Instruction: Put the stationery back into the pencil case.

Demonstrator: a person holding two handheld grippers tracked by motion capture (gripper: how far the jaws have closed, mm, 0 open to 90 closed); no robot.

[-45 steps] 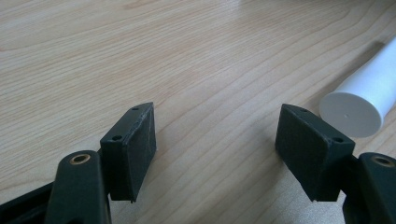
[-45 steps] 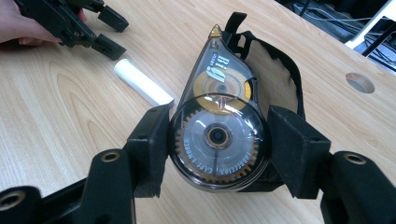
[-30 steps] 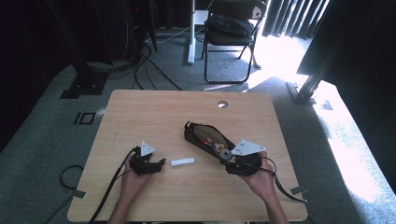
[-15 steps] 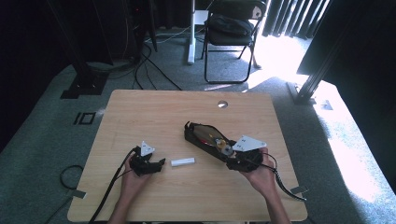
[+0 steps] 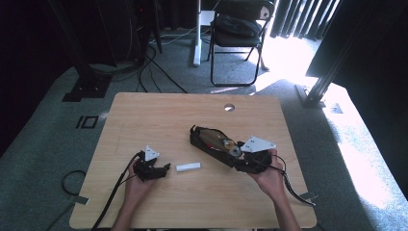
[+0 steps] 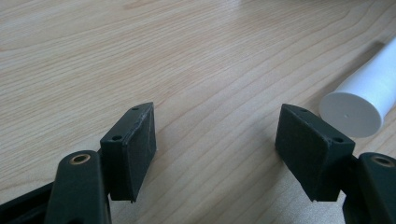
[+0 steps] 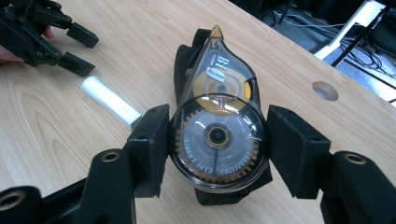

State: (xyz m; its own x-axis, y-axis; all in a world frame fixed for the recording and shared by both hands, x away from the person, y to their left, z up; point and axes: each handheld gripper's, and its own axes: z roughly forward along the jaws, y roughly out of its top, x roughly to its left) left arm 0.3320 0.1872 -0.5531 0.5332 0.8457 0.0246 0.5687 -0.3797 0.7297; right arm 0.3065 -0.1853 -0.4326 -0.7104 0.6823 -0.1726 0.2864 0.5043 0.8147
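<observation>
Right gripper view, clear teardrop correction tape dispenser (image 7: pixel 218 130), geared wheel

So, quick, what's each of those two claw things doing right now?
Left gripper: open, empty, beside a white plastic tube.
Right gripper: shut on the clear teardrop-shaped correction tape dispenser.

Grey carpet floor (image 5: pixel 43 139), folding chair (image 5: pixel 238 29), perhaps curtains (image 5: pixel 293 17), bright sunlight.

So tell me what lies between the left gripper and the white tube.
Nothing but bare wood. In the high view the left gripper points at the white tube across a short strip of table; its jaws stand open, the tube just beyond them.
</observation>
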